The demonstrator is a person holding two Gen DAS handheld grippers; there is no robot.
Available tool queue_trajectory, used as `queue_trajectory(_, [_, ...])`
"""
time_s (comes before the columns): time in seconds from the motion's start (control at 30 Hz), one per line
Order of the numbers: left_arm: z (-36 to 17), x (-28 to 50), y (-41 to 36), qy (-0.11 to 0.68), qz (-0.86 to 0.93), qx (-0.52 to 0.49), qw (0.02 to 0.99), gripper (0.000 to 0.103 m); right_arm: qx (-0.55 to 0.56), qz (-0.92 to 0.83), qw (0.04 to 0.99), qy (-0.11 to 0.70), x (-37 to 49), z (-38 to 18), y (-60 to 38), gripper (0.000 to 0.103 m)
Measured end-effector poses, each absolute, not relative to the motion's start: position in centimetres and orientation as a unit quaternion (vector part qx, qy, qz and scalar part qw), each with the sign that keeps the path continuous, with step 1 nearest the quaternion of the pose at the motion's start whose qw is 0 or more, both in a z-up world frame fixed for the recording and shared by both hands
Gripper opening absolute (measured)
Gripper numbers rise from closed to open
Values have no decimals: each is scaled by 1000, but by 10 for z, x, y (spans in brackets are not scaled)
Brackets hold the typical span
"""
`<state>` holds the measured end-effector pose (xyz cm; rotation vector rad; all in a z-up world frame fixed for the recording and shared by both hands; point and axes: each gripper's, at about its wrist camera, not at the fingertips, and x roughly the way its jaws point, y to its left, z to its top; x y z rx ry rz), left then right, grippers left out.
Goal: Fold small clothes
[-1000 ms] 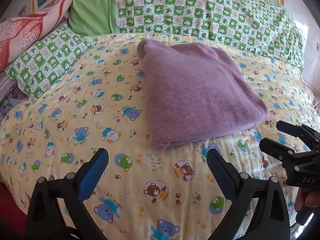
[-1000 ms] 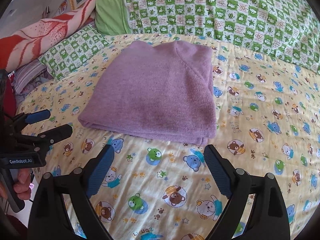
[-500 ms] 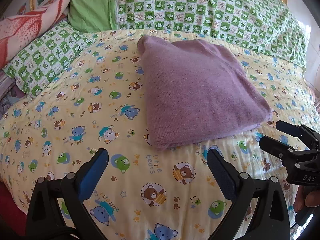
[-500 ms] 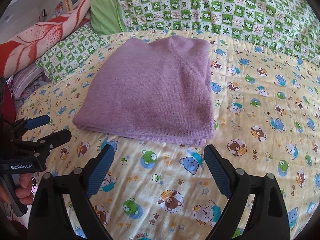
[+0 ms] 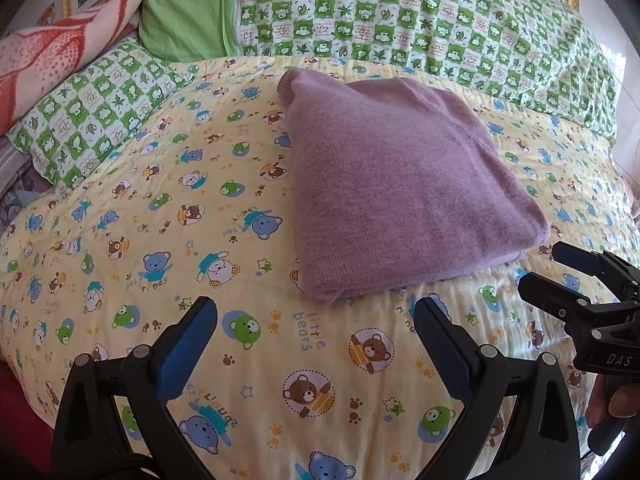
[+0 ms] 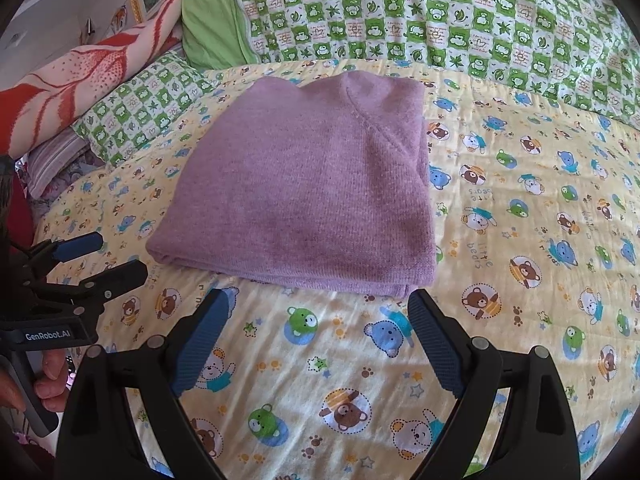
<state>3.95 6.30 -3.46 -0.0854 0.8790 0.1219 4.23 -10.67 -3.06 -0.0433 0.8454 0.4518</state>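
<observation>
A purple knit garment lies folded into a thick rectangle on the yellow bear-print bed cover; it also shows in the right wrist view. My left gripper is open and empty, just short of the garment's near corner. My right gripper is open and empty, just short of the garment's near edge. Each gripper shows at the side of the other's view: the right one, the left one.
Green checked pillows and a plain green pillow line the head of the bed. A smaller checked pillow and a red-and-white blanket lie at the left.
Both grippers have drawn slightly back and up from the garment. Both stay open. The garment has not moved.
</observation>
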Motion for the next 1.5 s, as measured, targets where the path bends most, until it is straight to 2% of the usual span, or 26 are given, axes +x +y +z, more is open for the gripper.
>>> queue_trajectory(1.5, [-28, 36, 53, 420, 59, -40, 905, 99, -4, 212, 890, 403, 44, -24, -105, 91])
